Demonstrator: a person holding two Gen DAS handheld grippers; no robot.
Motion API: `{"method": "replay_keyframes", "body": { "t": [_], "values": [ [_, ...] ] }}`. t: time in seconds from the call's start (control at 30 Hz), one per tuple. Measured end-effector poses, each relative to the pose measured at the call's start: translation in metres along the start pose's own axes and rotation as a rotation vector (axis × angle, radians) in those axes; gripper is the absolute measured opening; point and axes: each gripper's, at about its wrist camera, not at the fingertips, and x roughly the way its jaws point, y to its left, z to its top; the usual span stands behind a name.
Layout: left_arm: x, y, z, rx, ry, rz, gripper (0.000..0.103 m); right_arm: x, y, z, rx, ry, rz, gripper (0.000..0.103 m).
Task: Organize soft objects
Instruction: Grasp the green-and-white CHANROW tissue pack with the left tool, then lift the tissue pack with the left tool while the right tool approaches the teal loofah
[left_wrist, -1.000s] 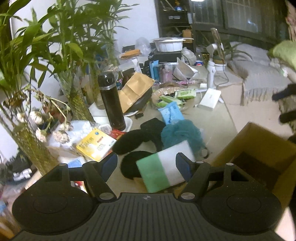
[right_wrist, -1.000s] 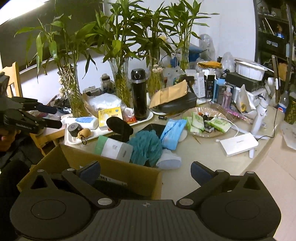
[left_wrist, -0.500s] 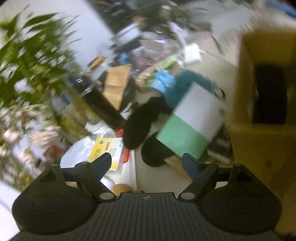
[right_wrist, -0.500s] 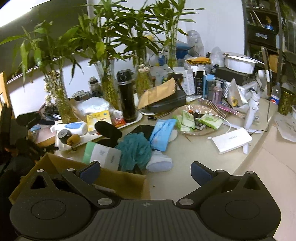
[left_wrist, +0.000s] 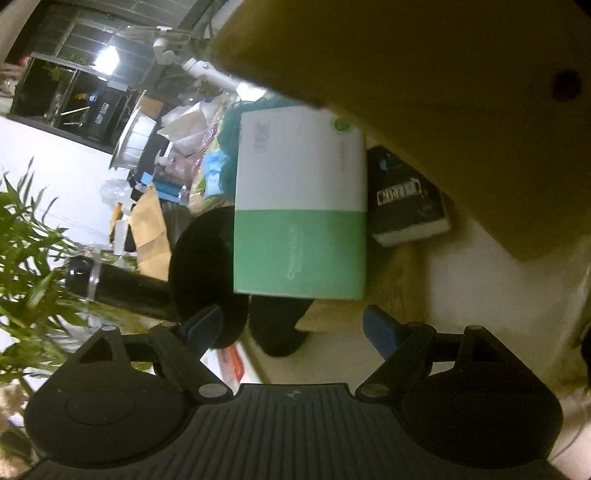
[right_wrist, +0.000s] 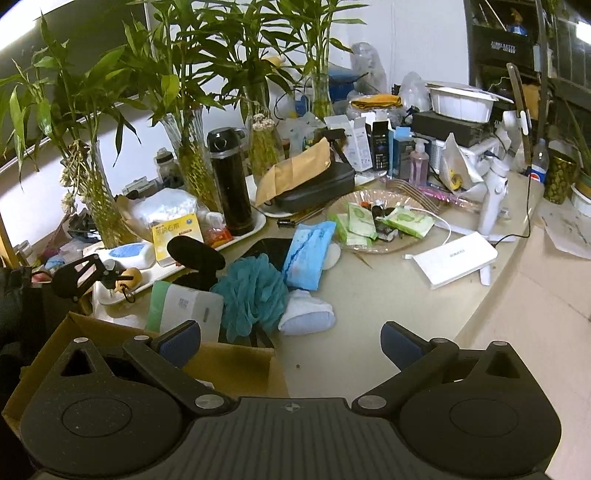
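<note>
A green and white soft pack (left_wrist: 299, 206) lies just ahead of my left gripper (left_wrist: 291, 321), whose jaws stand open and apart from it with nothing between the pads. The left wrist view is rolled on its side. Black soft pads (left_wrist: 207, 273) lie beside and under the pack. The cardboard box (left_wrist: 461, 110) fills the upper right of that view, with a black and white sponge (left_wrist: 406, 206) by its wall. My right gripper (right_wrist: 291, 338) hangs open and empty over the box's corner (right_wrist: 236, 363). Beyond it lie the pack (right_wrist: 184, 306), a teal bath puff (right_wrist: 251, 291) and a white sock (right_wrist: 306, 319).
A blue packet (right_wrist: 308, 254) and a glass dish of sachets (right_wrist: 373, 221) lie mid-table. A black flask (right_wrist: 231, 184) stands on a white tray (right_wrist: 255, 225). Vases of bamboo (right_wrist: 192, 162) line the back wall. A white flat box (right_wrist: 456, 258) sits at right, near the table's edge.
The left wrist view has rolled about a quarter turn and dropped close to the table, so the pack looms larger. The left jaws stand wider. The right view has shifted only slightly.
</note>
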Motion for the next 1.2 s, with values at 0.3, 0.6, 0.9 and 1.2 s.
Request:
{"method": "replay_keyframes", "body": {
  "t": [0.3,0.6,0.9,1.2],
  "values": [
    [0.013,0.007,0.005,0.021,0.005,-0.096,0.096,0.007,-0.005,-0.003,0.006,0.014,-0.015,0.103],
    [0.021,0.013,0.005,0.06,-0.026,-0.094,0.098,0.012,-0.01,-0.007,0.024,0.024,-0.024,0.103],
    [0.039,0.01,0.004,0.108,-0.05,-0.145,0.098,0.016,-0.012,-0.012,0.027,0.041,-0.029,0.103],
    [0.045,0.012,0.006,0.134,-0.052,-0.17,0.092,0.016,-0.018,-0.015,0.043,0.041,-0.037,0.103]
  ]
}}
